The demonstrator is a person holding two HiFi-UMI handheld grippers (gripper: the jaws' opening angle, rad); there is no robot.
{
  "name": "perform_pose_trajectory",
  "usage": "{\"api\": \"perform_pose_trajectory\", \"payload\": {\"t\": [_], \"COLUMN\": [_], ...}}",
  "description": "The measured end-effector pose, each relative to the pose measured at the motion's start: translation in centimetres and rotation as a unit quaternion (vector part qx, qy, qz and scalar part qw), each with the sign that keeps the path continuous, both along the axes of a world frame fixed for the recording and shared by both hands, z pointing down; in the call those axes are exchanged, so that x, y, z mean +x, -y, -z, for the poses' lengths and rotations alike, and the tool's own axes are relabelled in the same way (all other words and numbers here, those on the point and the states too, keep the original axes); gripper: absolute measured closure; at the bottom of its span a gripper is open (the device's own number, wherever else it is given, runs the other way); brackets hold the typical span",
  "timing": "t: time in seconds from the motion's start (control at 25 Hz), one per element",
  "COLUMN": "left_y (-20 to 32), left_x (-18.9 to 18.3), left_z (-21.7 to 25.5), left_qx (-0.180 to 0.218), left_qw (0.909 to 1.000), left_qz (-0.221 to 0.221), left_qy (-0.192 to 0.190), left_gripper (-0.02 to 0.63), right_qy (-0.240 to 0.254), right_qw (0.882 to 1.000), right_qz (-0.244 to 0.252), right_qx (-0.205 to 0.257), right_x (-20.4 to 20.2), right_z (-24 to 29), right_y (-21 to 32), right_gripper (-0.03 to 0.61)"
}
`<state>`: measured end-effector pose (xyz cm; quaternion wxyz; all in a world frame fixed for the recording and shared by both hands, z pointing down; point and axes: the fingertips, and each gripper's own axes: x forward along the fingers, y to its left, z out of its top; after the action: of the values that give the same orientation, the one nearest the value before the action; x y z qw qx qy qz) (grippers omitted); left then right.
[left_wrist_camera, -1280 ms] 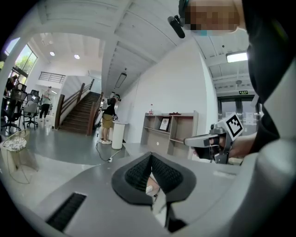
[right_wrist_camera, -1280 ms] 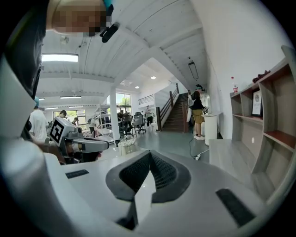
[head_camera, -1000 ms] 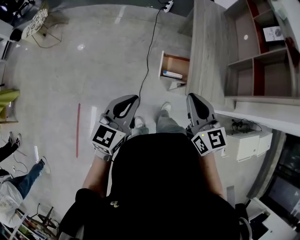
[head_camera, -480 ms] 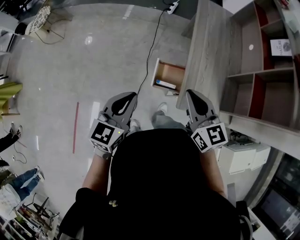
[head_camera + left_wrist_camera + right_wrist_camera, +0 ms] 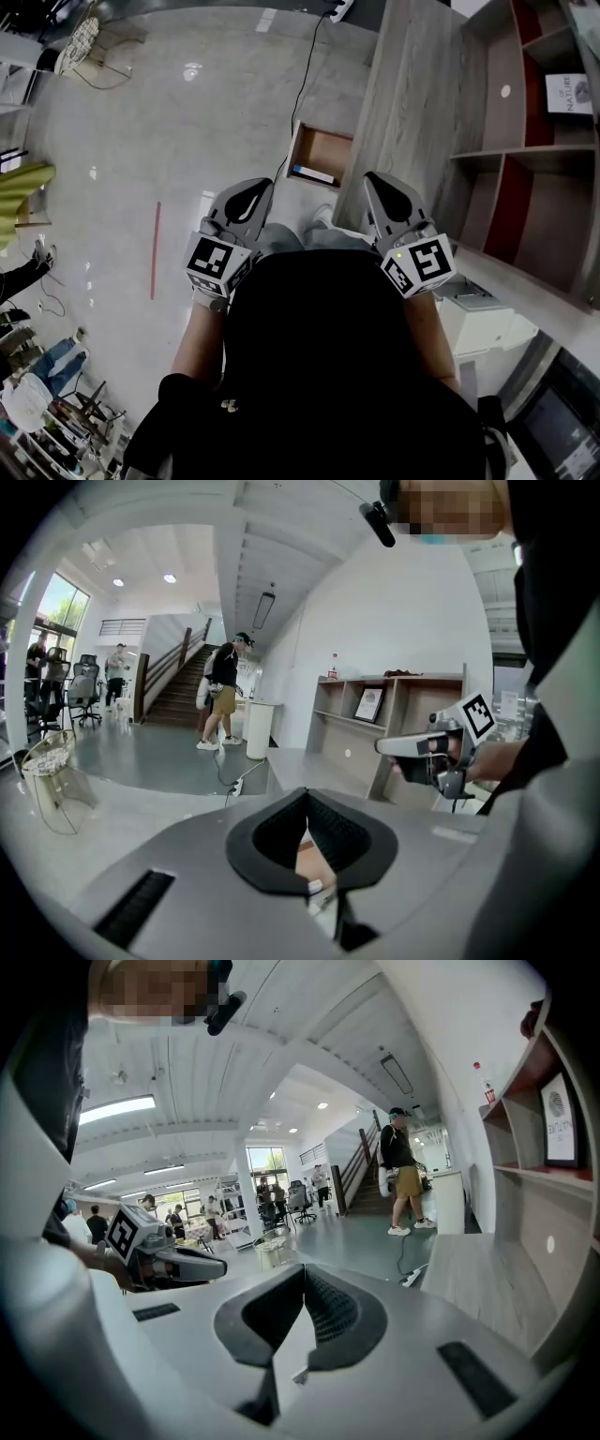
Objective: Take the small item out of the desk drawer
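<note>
- head view: the drawer (image 5: pixel 328 148) is standing open, sticking out left of the desk (image 5: pixel 403 94). the small item (image 5: pixel 314 174), white with a blue edge, is lying flat along the drawer's near wall.
- head view: the left gripper (image 5: pixel 253 195) and right gripper (image 5: pixel 384 190) are hanging near the drawer, apart from it and carrying nothing.
- left gripper view: its jaws are meeting pad to pad with nothing between them; drawer wood is showing through the slit.
- right gripper view: its jaws are pressing together too, empty, with the desk top lying to the right.
- judging handling: the item is looking thin, light and probably stiff. pinching across its narrow width near the middle is looking best, once the jaws are parting.
</note>
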<state>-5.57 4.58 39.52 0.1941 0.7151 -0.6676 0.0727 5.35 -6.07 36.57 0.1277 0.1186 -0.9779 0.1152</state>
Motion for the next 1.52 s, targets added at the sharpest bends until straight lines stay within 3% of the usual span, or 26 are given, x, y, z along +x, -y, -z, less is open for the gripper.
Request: {"api": "perform_pose_trajectory", "payload": {"t": [0.16,0.44,0.64,0.84,1.24,1.32,1.52], "left_y": [1.7,4.0,5.9,7.2,6.9,6.4,4.9], "left_x": [0.9,1.4,1.4,1.3,2.6,3.3,4.6], "left_z": [-1.3,-4.7,-8.0,-11.0,-18.5,-20.2,-24.2], "left_qx": [-0.017,-0.062,-0.091,-0.119,-0.192,-0.204,-0.239], "left_qw": [0.9998,0.9954,0.9854,0.9710,0.9140,0.8974,0.8447], "left_qz": [-0.012,-0.070,-0.138,-0.206,-0.351,-0.381,-0.456], "left_qy": [0.007,0.022,0.040,0.025,0.067,0.089,0.148], "left_gripper": [0.604,0.604,0.603,0.603,0.497,0.492,0.445], "right_qy": [-0.002,-0.019,-0.036,-0.053,-0.095,-0.099,-0.117], "right_qw": [1.000,0.999,0.995,0.985,0.958,0.953,0.936], "right_qz": [-0.009,-0.046,-0.095,-0.160,-0.271,-0.287,-0.332], "right_qx": [-0.010,-0.020,-0.022,-0.022,-0.007,-0.006,-0.012], "right_x": [1.0,2.1,2.8,4.0,6.5,7.0,8.5], "right_z": [-0.6,-1.5,-2.5,-2.7,-2.2,-2.3,-2.4], "right_y": [1.3,2.7,3.7,4.1,2.2,1.9,0.8], "right_gripper": [0.581,0.581,0.581,0.581,0.581,0.581,0.581]}}
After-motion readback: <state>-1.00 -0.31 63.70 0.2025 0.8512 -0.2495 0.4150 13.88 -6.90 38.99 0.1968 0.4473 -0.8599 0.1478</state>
